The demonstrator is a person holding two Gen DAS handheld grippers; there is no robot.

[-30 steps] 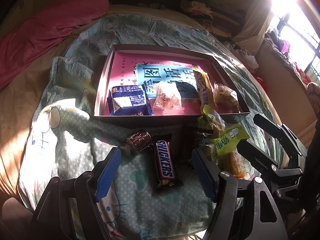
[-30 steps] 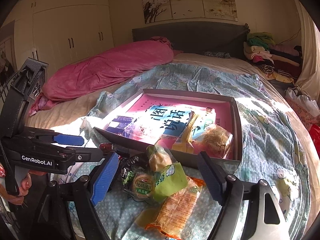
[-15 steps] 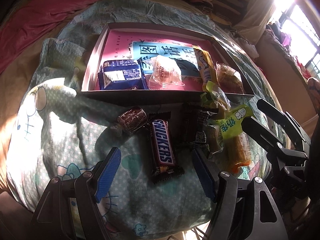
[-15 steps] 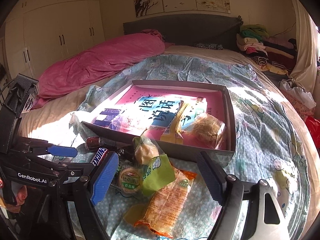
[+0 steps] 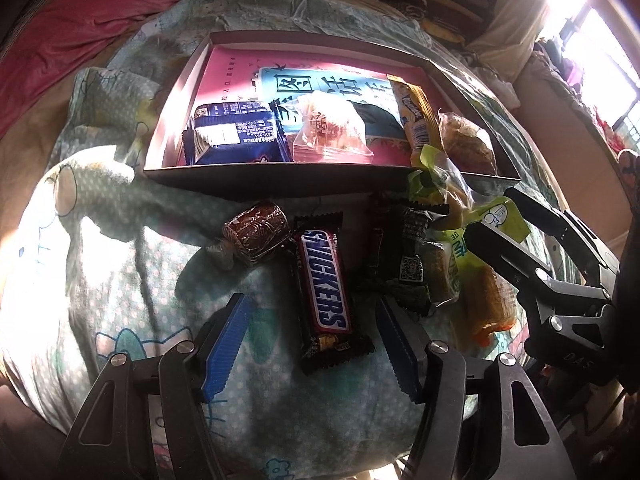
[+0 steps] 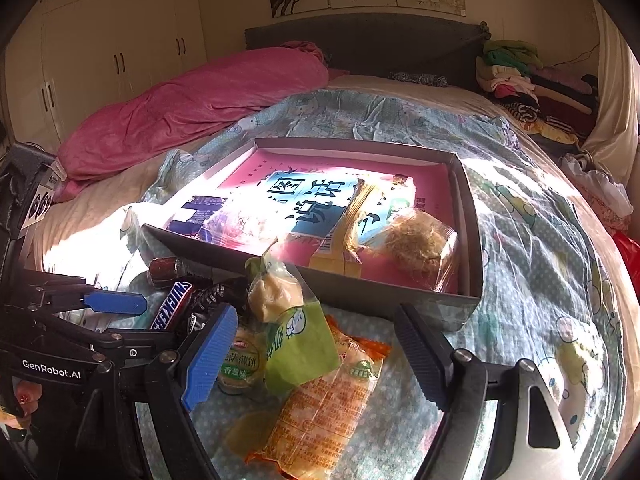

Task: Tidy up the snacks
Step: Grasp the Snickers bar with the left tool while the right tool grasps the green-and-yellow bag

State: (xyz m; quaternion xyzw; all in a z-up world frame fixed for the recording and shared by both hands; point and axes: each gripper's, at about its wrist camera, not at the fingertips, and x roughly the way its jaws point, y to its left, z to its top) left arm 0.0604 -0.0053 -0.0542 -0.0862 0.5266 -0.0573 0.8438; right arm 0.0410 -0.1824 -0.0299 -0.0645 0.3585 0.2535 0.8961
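Observation:
A grey box (image 5: 256,182) with a pink floor lies on the bed and holds a blue packet (image 5: 236,136), a clear bun bag (image 5: 332,130), a yellow bar (image 5: 414,114) and a brown cake (image 5: 468,146). In front of it lie a Snickers bar (image 5: 326,280), a brown foil candy (image 5: 256,232), black wrappers (image 5: 410,256), a green-labelled bag (image 6: 298,330) and an orange packet (image 6: 320,404). My left gripper (image 5: 314,342) is open, its blue pads either side of the Snickers bar's near end. My right gripper (image 6: 316,356) is open over the green bag and orange packet.
A pink duvet (image 6: 192,104) lies along the left of the bed. Folded clothes (image 6: 520,80) are piled at the back right. The box (image 6: 468,240) sits on a patterned blue blanket (image 6: 540,260). A white wardrobe (image 6: 100,48) stands at left.
Both grippers have come down and forward toward the loose snacks. The left pads now flank the Snickers bar's near end. Both stay open.

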